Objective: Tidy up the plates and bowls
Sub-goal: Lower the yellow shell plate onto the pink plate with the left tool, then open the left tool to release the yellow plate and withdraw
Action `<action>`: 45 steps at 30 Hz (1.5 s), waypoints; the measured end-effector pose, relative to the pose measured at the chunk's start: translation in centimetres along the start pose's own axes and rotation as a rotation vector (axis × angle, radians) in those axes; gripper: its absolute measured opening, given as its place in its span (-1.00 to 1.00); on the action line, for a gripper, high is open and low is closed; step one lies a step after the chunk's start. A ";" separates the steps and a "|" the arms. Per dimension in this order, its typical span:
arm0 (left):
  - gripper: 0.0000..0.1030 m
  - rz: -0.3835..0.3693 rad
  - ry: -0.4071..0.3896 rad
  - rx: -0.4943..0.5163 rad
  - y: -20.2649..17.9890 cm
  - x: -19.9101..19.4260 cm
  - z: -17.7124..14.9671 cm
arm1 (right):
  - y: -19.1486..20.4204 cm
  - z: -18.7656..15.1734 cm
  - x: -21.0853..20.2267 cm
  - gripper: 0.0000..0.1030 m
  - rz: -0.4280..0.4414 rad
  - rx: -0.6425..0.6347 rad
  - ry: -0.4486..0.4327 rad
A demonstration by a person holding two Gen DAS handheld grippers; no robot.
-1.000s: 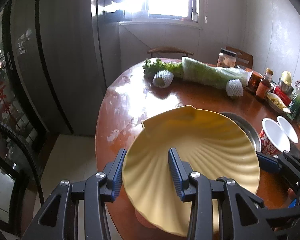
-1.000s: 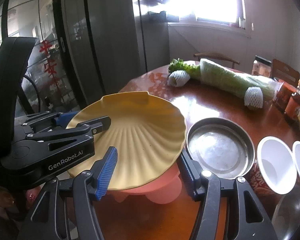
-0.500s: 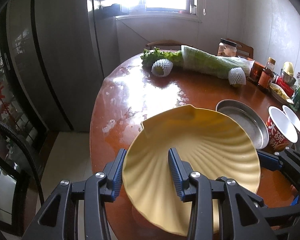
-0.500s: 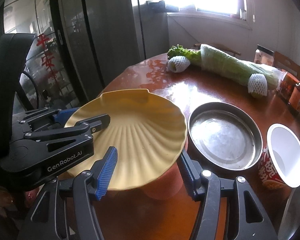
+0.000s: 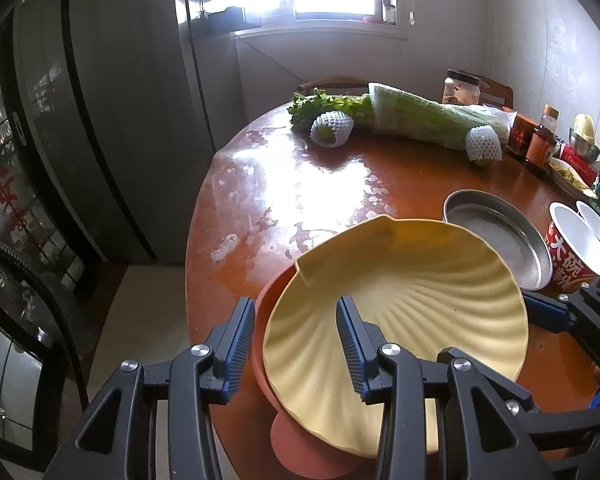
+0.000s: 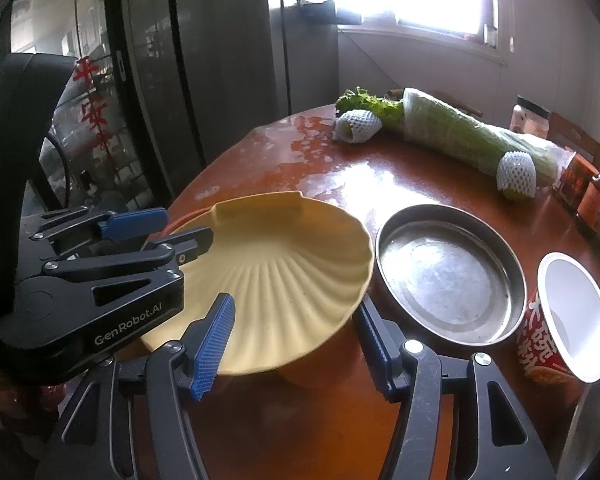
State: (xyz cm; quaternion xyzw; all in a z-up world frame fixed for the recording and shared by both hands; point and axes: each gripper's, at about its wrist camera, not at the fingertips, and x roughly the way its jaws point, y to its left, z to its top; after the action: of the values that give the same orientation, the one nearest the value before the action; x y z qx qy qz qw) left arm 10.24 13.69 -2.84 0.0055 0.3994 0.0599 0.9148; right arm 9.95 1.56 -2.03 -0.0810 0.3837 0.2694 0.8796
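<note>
We had the yellow shell-shaped plate (image 5: 396, 320) sitting on top of the orange bowl (image 5: 300, 448) at the near edge of the table (image 5: 340, 184), so this looked like the stacking step, basically at the set-down. Our left gripper (image 5: 296, 344) straddled the plate's near rim, one finger outside and one inside, but with a clear gap between them, so it looked loosened rather than pinching. The right gripper (image 6: 296, 340) sat low by the plate's other edge with its fingers spread wide, holding nothing. The steel pan (image 6: 450, 274) was just beside the plate, and a noodle cup (image 6: 556, 328) sat past that. Our guess for the next move: back the left gripper straight off the rim without nudging the plate, since it sat a bit tilted on the bowl, then go for the pan.
</note>
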 end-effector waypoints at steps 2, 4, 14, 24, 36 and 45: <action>-0.18 0.003 0.000 0.001 0.0 0.1 0.0 | 0.1 0.0 0.0 0.23 -0.006 -0.005 -0.002; -0.18 0.006 0.001 0.003 0.1 0.2 0.0 | 0.1 -0.1 0.0 0.23 -0.010 -0.008 -0.002; -0.18 0.024 0.009 0.004 0.1 0.7 0.2 | 0.8 0.1 -0.1 0.24 -0.029 -0.035 -0.016; -0.16 0.009 0.011 -0.007 0.3 0.7 0.3 | 0.2 0.3 0.3 0.28 -0.033 -0.011 -0.013; -0.10 0.011 0.027 -0.018 0.7 0.8 0.1 | 0.1 0.2 0.2 0.42 -0.044 0.005 -0.016; -0.09 0.042 0.052 -0.015 1.0 1.8 0.0 | -0.3 0.0 -0.5 0.47 -0.035 0.031 -0.027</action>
State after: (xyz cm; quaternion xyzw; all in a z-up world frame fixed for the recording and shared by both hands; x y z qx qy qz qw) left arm 11.37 14.90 -4.07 0.0052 0.4223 0.0821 0.9027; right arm 9.84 1.11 -1.66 -0.0703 0.3747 0.2491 0.8903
